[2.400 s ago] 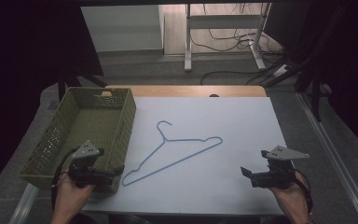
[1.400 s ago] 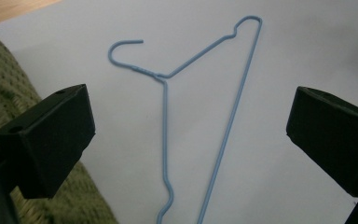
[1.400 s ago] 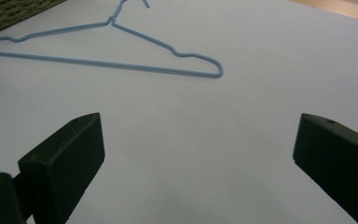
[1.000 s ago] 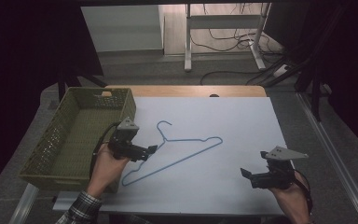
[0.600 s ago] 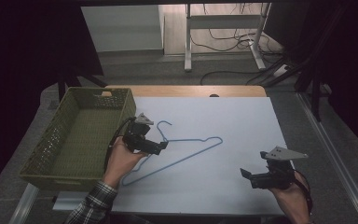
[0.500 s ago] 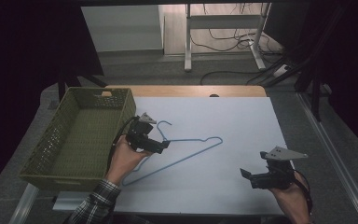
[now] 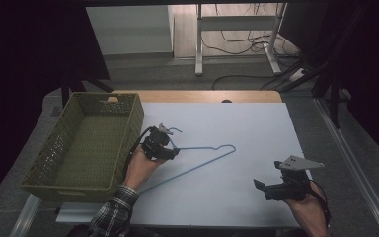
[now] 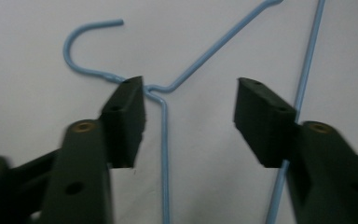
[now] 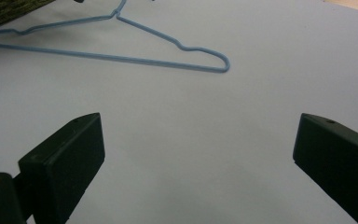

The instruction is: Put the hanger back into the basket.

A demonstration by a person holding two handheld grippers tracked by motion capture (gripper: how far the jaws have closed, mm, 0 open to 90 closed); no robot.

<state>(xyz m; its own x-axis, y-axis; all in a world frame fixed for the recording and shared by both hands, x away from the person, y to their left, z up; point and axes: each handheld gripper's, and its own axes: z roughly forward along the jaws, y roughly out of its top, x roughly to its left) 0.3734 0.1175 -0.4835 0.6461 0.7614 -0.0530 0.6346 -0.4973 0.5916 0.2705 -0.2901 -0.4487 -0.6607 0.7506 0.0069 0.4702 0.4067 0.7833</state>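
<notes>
A light blue wire hanger [image 7: 192, 169] lies flat on the white tabletop [image 7: 237, 123], its hook toward the green basket. My left gripper [image 7: 170, 149] is down over the hanger's neck. In the left gripper view the neck wire [image 8: 164, 140] runs up between the jaws of the left gripper [image 8: 191, 93], close by the left pad [image 8: 126, 116], with a wide gap to the right pad. The jaws have just been closing and stand partly open around the wire. My right gripper [image 7: 260, 186] rests near the front right edge, open and empty [image 9: 196, 135], with the hanger [image 9: 121, 58] farther off.
A green woven basket [image 7: 137, 121] stands at the table's left, just beside the left hand. A wooden strip [image 7: 197, 96] borders the far edge. Beyond it are a desk frame and cables on the floor.
The left hand has moved right and down from beside the basket onto the hanger's neck, and its jaws have narrowed around the wire. The right gripper has stayed put.
</notes>
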